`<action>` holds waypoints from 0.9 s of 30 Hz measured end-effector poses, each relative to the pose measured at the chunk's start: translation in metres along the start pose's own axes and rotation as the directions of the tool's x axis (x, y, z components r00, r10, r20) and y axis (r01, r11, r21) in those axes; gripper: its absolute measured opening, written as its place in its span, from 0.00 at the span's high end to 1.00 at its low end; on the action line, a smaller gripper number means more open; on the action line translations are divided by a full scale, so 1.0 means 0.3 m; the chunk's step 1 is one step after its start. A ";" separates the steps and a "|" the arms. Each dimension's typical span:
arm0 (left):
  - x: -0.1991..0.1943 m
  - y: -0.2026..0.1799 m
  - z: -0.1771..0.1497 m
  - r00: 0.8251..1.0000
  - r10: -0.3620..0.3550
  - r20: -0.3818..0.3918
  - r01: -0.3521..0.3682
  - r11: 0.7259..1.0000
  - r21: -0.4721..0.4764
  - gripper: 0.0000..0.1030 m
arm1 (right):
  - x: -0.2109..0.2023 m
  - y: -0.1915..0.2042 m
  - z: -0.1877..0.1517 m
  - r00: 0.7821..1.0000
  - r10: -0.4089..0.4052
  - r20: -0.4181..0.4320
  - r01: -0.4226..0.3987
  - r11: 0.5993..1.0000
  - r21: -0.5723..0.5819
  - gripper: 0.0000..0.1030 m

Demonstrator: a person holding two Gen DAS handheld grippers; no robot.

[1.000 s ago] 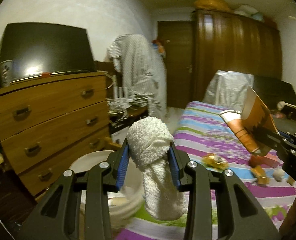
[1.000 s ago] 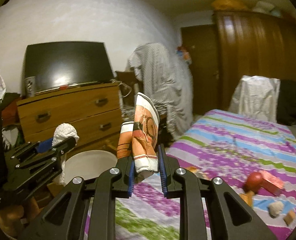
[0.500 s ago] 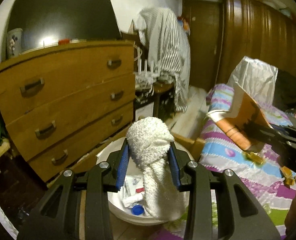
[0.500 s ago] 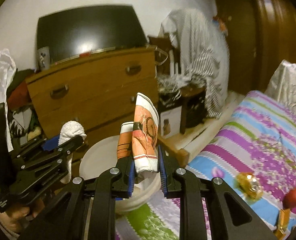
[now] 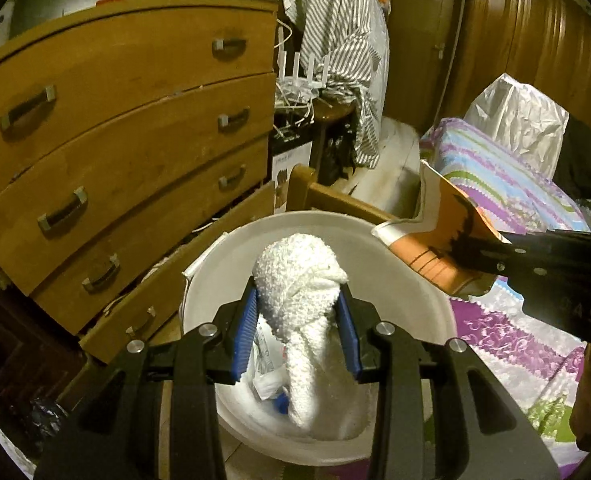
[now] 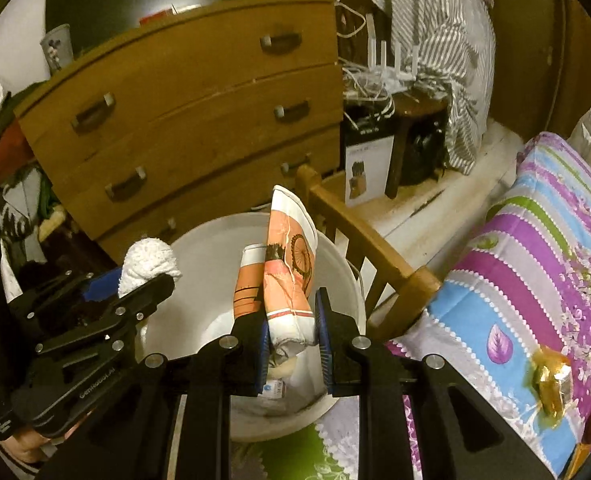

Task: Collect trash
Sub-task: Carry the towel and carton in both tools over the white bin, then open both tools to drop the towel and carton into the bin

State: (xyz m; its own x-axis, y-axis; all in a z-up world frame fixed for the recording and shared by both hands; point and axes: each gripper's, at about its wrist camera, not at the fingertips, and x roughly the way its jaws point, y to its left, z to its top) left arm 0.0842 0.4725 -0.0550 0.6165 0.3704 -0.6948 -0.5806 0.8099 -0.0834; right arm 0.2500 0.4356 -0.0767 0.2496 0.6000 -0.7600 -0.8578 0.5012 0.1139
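Note:
My left gripper [image 5: 297,330] is shut on a white crumpled paper towel [image 5: 301,280] and holds it over the white bucket [image 5: 399,304]. The towel also shows in the right wrist view [image 6: 147,264]. My right gripper [image 6: 291,340] is shut on a flattened orange-and-white carton [image 6: 289,276], held over the same bucket [image 6: 207,248]; the carton shows at the right in the left wrist view [image 5: 435,252]. The bucket holds some white wrappers and a blue cap [image 5: 281,402]. A gold foil wrapper [image 6: 551,380] lies on the bed.
A wooden chest of drawers [image 5: 115,152] stands just left of the bucket. A wooden bed frame [image 6: 371,256] and a striped bedspread [image 6: 535,260] are to the right. A stool with cables [image 6: 411,108] and hanging striped cloth [image 5: 343,40] stand behind.
Both grippers have moved down and forward from above the bed to over the bucket, still holding the towel and the carton. The bucket's inside has come into view.

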 end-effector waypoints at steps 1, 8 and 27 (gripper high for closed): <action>0.008 0.008 -0.004 1.000 0.000 -0.004 0.000 1.000 -0.003 0.66 | 0.016 -0.004 -0.002 1.000 -0.002 -0.004 0.002 1.000 -0.001 0.79; 0.044 0.043 -0.009 1.000 0.008 -0.022 -0.008 1.000 -0.016 0.66 | 0.047 -0.038 -0.019 1.000 -0.004 -0.019 0.004 1.000 0.001 0.79; 0.073 0.097 -0.006 0.998 0.059 -0.029 -0.060 0.997 -0.043 0.38 | 0.027 -0.098 -0.042 1.000 0.009 0.005 -0.009 0.999 0.047 0.54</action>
State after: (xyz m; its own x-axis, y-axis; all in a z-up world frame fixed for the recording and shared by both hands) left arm 0.0799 0.5034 -0.0738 0.5653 0.4042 -0.7191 -0.6391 0.7658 -0.0720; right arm 0.2716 0.4178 -0.0943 0.2442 0.6081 -0.7554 -0.8380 0.5243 0.1512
